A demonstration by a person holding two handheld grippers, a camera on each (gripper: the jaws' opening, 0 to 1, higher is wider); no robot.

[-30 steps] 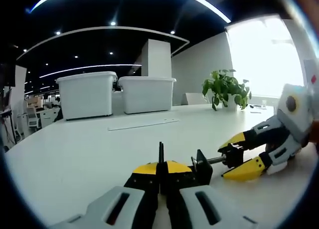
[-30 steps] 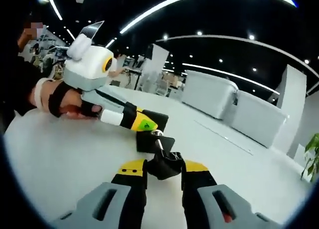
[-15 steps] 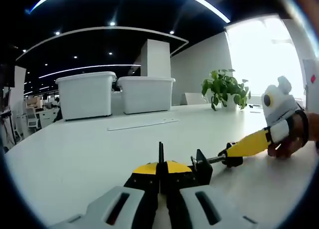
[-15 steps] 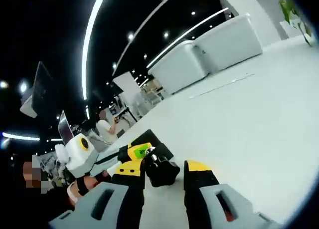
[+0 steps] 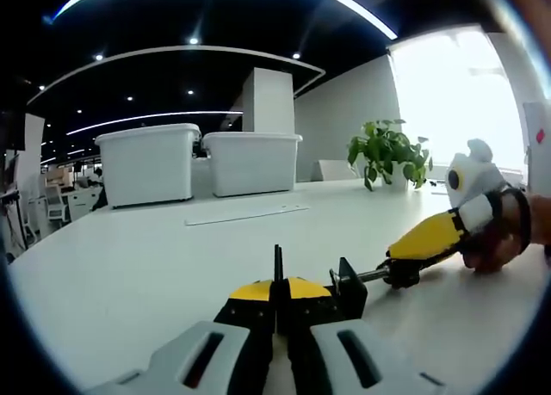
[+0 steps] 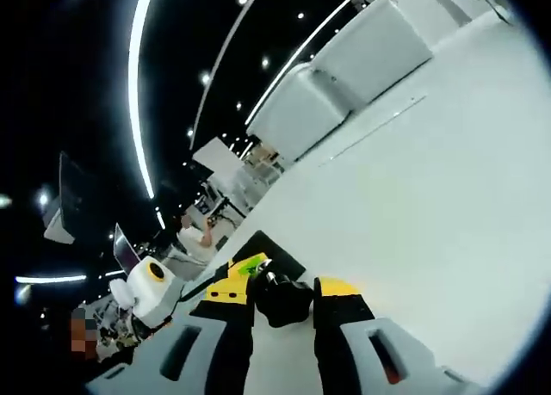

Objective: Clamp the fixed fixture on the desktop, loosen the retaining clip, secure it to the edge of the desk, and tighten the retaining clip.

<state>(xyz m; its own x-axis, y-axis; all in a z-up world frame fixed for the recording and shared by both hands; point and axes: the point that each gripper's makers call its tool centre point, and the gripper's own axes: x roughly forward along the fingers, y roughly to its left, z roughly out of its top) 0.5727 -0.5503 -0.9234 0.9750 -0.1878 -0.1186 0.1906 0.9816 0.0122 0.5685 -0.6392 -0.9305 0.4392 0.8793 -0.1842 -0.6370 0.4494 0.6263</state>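
A small black metal clamp fixture (image 5: 349, 285) with a threaded steel screw rod (image 5: 366, 277) sits low on the broad white table (image 5: 172, 257), just ahead of the left gripper (image 5: 278, 299), whose yellow-tipped black jaws are pressed together on a thin black upright plate of the fixture at 12 o'clock from the tips. The rod runs out toward 3 o'clock to a black round knob (image 5: 400, 273), where the right gripper (image 5: 426, 240) reaches in from the right, its yellow jaws pinching the knob; a person's hand (image 5: 499, 240) holds that gripper at the right edge.

In the right gripper view, strongly rolled, the same black knob (image 6: 280, 299) lies between the right gripper's (image 6: 281, 296) yellow-tipped jaws, which close against it from both sides. Just beyond, at 11 o'clock, the fixture's black body (image 6: 271, 250) rests on the table (image 6: 430, 206), with the left gripper (image 6: 237, 273) touching it from the left.

Farther across the table in the left gripper view, a flat white strip (image 5: 247, 214) lies at 12 o'clock. Behind it stand two white lidded plastic storage bins (image 5: 151, 163), side by side, and at 2 o'clock a green leafy potted plant (image 5: 389, 151) stands before a bright window (image 5: 456, 94).
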